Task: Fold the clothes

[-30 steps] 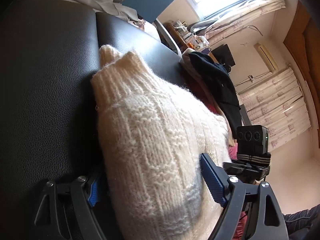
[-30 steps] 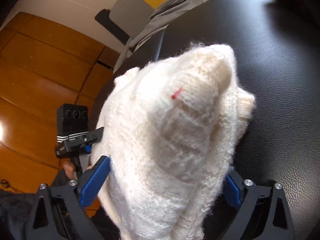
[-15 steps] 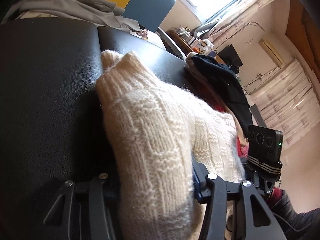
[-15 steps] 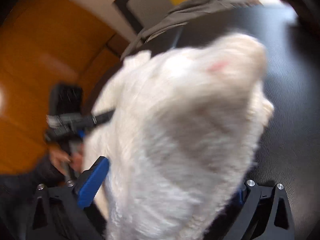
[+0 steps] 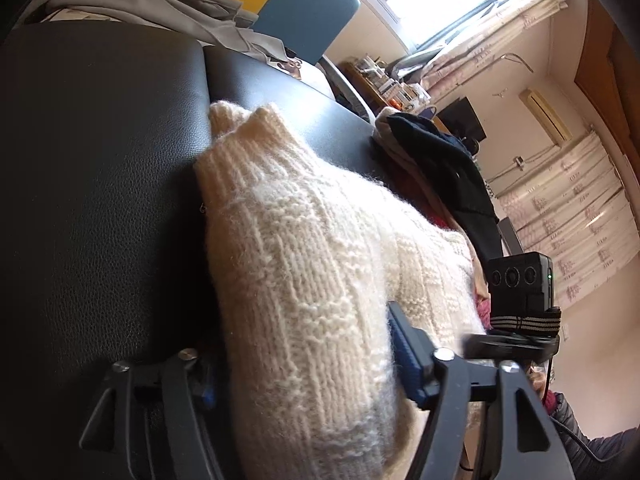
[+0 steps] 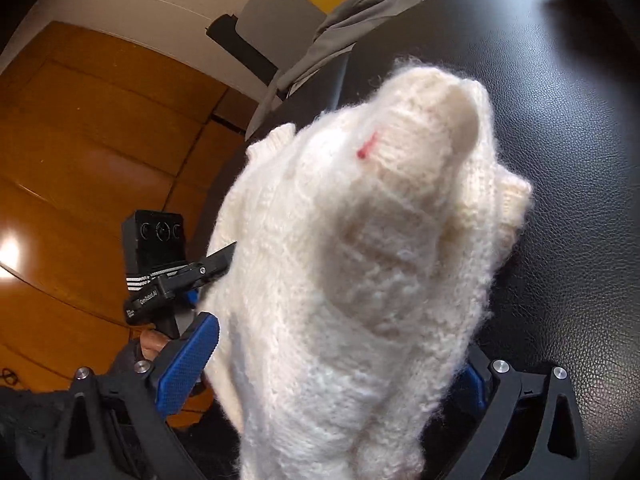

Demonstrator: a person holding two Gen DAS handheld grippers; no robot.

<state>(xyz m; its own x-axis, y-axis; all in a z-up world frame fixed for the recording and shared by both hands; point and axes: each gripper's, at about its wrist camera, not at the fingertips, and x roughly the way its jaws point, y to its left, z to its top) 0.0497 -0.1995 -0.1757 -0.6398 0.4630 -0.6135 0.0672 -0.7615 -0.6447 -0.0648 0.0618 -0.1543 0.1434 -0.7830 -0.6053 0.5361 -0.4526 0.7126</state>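
A cream knitted sweater (image 5: 304, 248), bunched into a thick bundle, lies on a black leather surface (image 5: 100, 180). My left gripper (image 5: 306, 372) has one end of the bundle between its blue pads; the pads touch the knit while the jaws are opening slightly. In the right wrist view the sweater (image 6: 360, 260) bulges up close to the camera and shows a small red mark. My right gripper (image 6: 330, 372) straddles this end and its jaws are closing. Its left pad touches the knit. Its right pad is mostly hidden behind the wool.
A grey garment (image 5: 160, 4) lies at the far edge of the black surface (image 6: 560, 120). A pile of dark clothes (image 5: 440, 160) sits to the right of the sweater. The other gripper's black camera box (image 5: 520, 280) is close by. A wooden wall (image 6: 80, 140) is behind.
The left jaws came in from wide onto the sweater, then eased out a little. The right view was blurred half a second ago; the bundle sits much as before.
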